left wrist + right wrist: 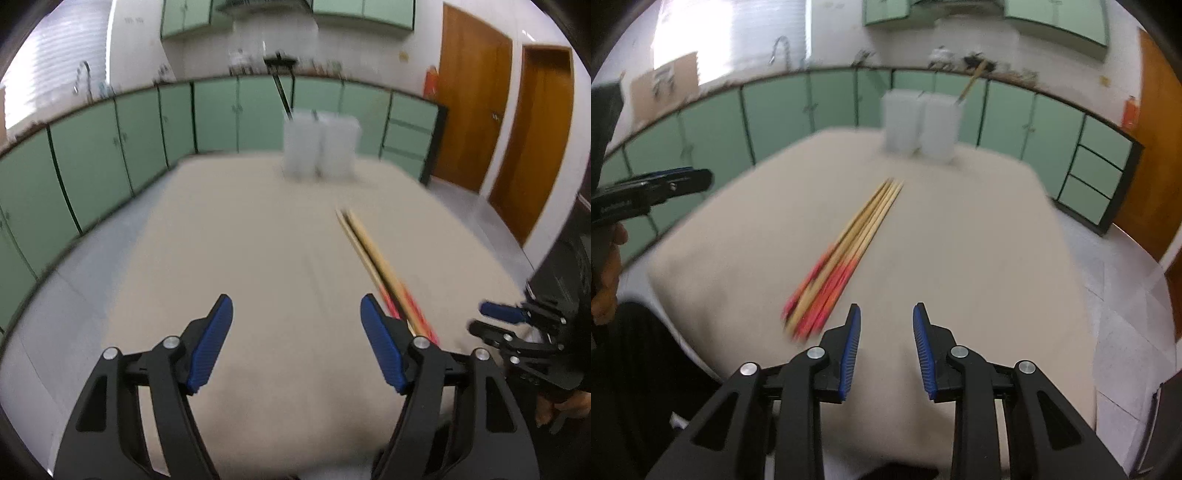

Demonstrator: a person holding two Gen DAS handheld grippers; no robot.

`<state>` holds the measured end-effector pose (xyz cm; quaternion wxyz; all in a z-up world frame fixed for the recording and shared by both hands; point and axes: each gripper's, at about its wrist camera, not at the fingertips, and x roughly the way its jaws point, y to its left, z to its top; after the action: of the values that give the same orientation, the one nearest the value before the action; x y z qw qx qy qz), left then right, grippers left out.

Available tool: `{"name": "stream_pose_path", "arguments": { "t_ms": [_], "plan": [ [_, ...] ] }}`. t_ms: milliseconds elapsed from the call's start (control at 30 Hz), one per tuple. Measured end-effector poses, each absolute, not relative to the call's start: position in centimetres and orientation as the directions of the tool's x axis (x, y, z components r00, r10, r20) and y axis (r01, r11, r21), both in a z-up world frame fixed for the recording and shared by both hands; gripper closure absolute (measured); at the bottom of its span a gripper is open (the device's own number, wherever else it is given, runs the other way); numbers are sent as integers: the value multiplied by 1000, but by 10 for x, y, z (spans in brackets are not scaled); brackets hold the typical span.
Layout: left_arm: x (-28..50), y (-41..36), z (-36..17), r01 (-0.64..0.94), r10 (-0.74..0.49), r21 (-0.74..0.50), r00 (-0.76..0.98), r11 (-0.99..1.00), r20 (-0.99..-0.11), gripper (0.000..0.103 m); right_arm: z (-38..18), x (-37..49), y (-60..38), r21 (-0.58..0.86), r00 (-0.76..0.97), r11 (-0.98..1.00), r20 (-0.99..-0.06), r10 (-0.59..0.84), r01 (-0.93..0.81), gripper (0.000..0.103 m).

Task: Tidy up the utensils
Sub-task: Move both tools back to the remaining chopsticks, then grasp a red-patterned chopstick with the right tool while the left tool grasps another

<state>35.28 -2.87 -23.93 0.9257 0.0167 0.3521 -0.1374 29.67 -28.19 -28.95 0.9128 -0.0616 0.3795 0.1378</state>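
Note:
A bundle of wooden chopsticks [857,236] with red and pink ends lies on the beige table [979,258], its plain tips pointing at two translucent white containers [919,125] at the far edge. A wooden handle [971,83] sticks out of the right container; in the left wrist view a black utensil [280,92] rises from the left of the containers [320,146]. My right gripper [886,308] is open just right of the red ends, with nothing between its pads. My left gripper [296,301] stands wide open and empty, the chopsticks [369,254] running past its right finger. Both views are motion-blurred.
Green base cabinets [110,155] run along the back wall and wooden doors [469,110] stand at the right. A person's hand and dark clothing [635,350] are at the near side. The right gripper [480,319] shows in the left wrist view, the left gripper [698,177] in the right wrist view.

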Motion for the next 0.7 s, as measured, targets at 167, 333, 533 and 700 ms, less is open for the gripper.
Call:
{"name": "stream_pose_path", "arguments": {
  "t_ms": [167,333,533,700],
  "plan": [
    [336,-28,-268,255,-254,-105,677,961,-691,40,-299,293,-262,-33,673,943,-708,212,-332,74],
    [336,-36,-276,294,-260,-73,670,953,-695,40,-299,304,-253,-31,681,937,-696,229,-348,74],
    [341,-47,-284,337,-283,-66,648,939,-707,40,-305,316,-265,21,678,945,-692,249,-326,83],
    [343,-64,-289,388,-296,-37,637,921,-712,40,-304,320,-288,41,680,959,-696,229,-281,95]
  ]
}}
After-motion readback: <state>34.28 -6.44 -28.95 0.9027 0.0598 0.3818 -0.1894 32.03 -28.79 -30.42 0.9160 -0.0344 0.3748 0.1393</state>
